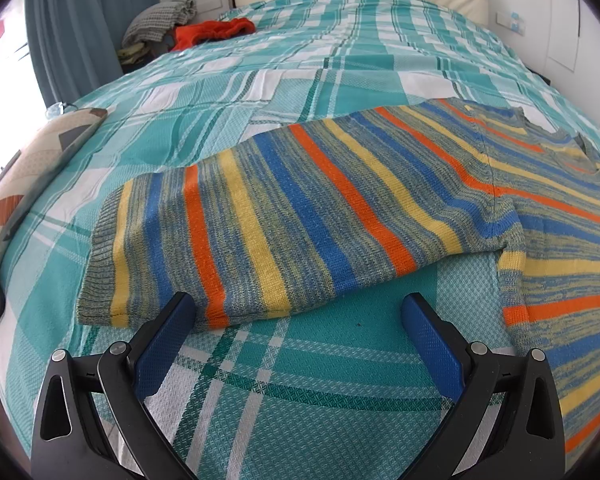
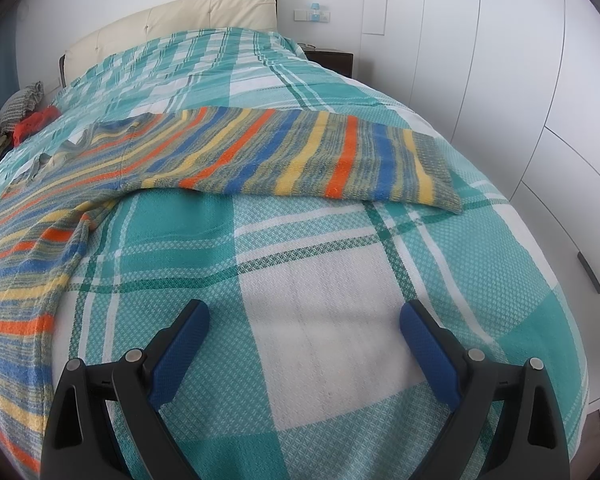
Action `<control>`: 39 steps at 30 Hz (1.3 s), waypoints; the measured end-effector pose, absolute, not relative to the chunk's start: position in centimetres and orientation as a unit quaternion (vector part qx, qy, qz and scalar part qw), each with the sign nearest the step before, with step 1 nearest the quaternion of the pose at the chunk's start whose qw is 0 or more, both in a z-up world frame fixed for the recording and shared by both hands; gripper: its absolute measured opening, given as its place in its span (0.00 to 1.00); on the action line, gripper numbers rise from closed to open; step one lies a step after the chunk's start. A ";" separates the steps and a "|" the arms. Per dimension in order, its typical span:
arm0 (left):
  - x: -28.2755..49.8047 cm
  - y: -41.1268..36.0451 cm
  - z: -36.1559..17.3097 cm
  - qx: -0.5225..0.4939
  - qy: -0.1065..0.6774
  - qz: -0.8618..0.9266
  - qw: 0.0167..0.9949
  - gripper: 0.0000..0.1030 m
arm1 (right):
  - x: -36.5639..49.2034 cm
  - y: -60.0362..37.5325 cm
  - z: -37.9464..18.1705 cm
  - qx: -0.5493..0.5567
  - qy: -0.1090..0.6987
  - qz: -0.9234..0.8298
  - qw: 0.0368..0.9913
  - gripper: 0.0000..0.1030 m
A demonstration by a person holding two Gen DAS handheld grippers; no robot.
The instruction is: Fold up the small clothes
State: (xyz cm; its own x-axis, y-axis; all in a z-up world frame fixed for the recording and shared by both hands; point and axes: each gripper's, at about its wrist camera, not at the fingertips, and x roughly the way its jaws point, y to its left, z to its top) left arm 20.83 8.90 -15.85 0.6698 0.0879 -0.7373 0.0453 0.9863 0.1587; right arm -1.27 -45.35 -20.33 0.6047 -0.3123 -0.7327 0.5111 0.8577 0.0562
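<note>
Lying flat on the teal plaid bedspread (image 1: 260, 380), the striped knit sweater (image 1: 300, 216) is stretching sleeves sideways; left gripper (image 1: 296, 320) nearer, touching its sleeve; right gripper (image 2: 304, 320) well short; both spread, empty.

Left claw (image 1: 300, 312) gapes beside striped sweater (image 1: 340, 204) sleeve on bedspread (image 1: 204, 112).

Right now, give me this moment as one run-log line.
stage: pre-fold | sweater: flat on bed, sleeves spread | left gripper: open, at sleeve edge | right gripper: open, over blanket, holding nothing
</note>
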 end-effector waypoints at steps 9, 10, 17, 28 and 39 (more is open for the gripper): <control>20.8 8.9 -15.9 0.082 0.406 0.012 0.910 1.00 | -1.3 -45.3 -20.3 0.131 0.379 -0.232 0.886 0.93; 20.8 8.9 -15.9 0.082 0.406 0.012 0.910 1.00 | -1.3 -45.3 -20.3 0.131 0.379 -0.232 0.886 0.93; 20.8 8.9 -15.8 0.082 0.406 0.012 0.910 1.00 | -1.3 -45.3 -20.4 0.132 0.379 -0.232 0.886 0.93; 20.8 8.9 -15.9 0.082 0.406 0.012 0.910 1.00 | -1.2 -45.3 -20.4 0.131 0.379 -0.232 0.886 0.94; 20.8 8.9 -15.9 0.083 0.406 0.012 0.910 1.00 | -1.3 -45.3 -20.4 0.130 0.379 -0.233 0.886 0.94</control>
State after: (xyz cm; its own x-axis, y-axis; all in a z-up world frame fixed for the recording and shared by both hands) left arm 20.85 8.90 -15.86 0.6697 0.0891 -0.7373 0.0451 0.9861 0.1601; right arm -1.26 -45.32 -20.40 0.6041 -0.3134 -0.7327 0.5111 0.8578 0.0546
